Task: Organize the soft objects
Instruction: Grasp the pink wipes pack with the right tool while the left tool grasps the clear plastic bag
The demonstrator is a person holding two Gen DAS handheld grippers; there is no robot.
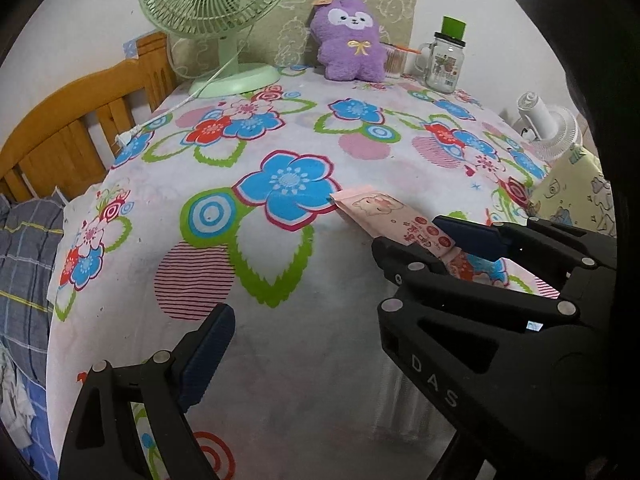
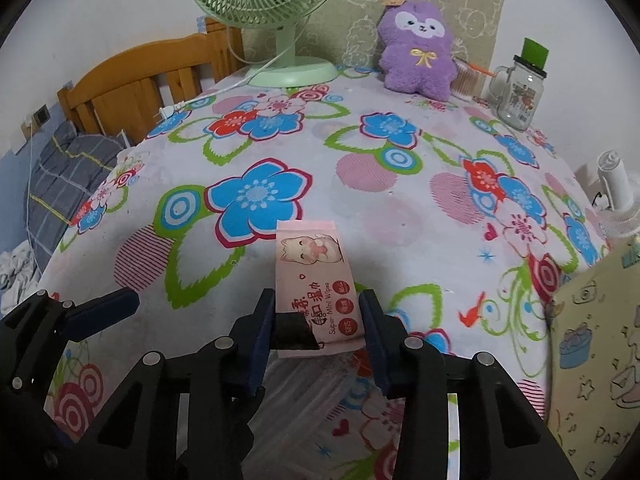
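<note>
A pink pack of wet wipes with a cat picture sticks out forward between my right gripper's two blue pads, which are shut on its near end just above the flowered tablecloth. The pack and the right gripper also show at the right of the left wrist view. My left gripper is open and empty, to the left of the right one; one of its fingers shows in the right wrist view. A purple plush toy sits upright at the table's far edge.
A green desk fan stands at the back left, its cord and plug on the cloth. A glass jar with a green lid stands at the back right beside a cotton swab box. A wooden bed frame is left, a cushion right.
</note>
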